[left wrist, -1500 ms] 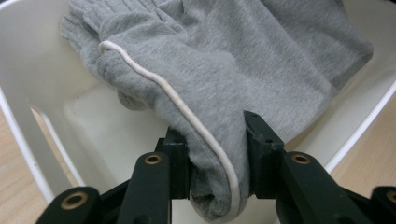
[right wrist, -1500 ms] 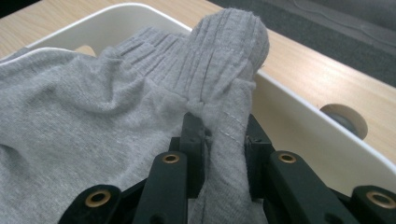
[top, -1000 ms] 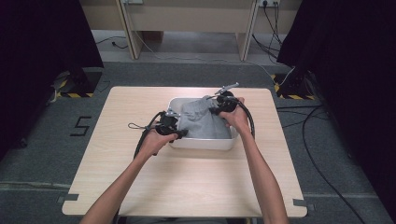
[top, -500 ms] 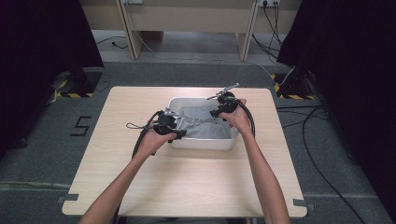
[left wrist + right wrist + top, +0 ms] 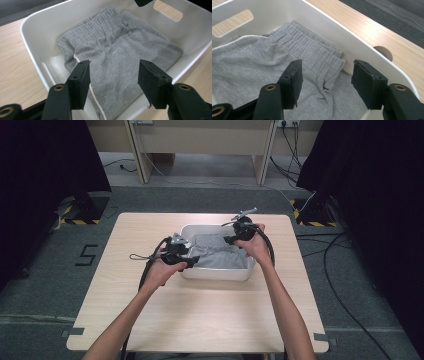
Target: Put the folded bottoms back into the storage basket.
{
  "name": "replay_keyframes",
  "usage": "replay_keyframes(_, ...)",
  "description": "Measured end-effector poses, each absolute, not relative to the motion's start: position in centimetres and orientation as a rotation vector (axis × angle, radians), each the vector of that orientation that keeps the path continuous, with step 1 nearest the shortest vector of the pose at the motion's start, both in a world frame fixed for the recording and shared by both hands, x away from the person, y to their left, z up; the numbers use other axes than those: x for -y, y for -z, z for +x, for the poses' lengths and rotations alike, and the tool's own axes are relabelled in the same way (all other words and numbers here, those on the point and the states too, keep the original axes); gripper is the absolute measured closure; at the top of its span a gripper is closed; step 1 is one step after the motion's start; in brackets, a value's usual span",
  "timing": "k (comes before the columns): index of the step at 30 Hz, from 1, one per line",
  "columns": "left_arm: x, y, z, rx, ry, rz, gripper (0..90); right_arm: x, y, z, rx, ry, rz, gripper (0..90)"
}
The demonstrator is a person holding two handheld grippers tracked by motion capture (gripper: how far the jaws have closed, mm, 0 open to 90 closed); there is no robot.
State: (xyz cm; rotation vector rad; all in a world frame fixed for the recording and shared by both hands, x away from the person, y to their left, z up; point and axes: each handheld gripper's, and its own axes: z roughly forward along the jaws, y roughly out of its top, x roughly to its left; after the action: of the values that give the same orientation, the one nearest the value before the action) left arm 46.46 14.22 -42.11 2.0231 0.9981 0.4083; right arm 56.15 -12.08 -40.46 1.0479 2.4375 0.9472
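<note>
Grey sweatpants (image 5: 122, 55): folded, lying inside the white tub (image 5: 187, 231), elastic waistband toward the tub's far wall, a thin white side stripe along one edge.
Tub position: on the tabletop (image 5: 200, 310), toward its far middle.
Left tool (image 5: 113, 75): jaws parted, having just been opening; nothing gripped, the cloth lies below and beyond the pads, at the tub's left near corner.
Right tool (image 5: 327, 76): jaws parted, likewise just opening; nothing between them, poised over the waistband near the tub's right wall.
Done, by judgement: garment folded and deposited in the tub; both tools appear to have released it.
Left, by judgement: withdraw both tools clear of the tub; possibly tidy the bunched waistband.
Writing: a dark "5" (image 5: 88, 255) marked on the floor left of the tabletop.
Brands, labels: none readable on garment or tub.
</note>
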Motion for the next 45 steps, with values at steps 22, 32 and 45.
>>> replay_keyframes(22,-16.8,41.1,44.5,-1.028,-0.421,1.968,24.4,12.8,38.5,50.7,-2.384,-1.108,0.993,33.7)
replay_keyframes(32,-17.5,41.0,43.1,-1.01,-0.423,1.962,23.6,13.7,38.8,48.6,-2.368,-1.144,0.986,32.6)
replay_keyframes(45,-18.2,41.1,41.7,-1.002,-0.418,1.944,22.7,14.1,39.0,45.7,-2.341,-1.188,0.945,31.9)
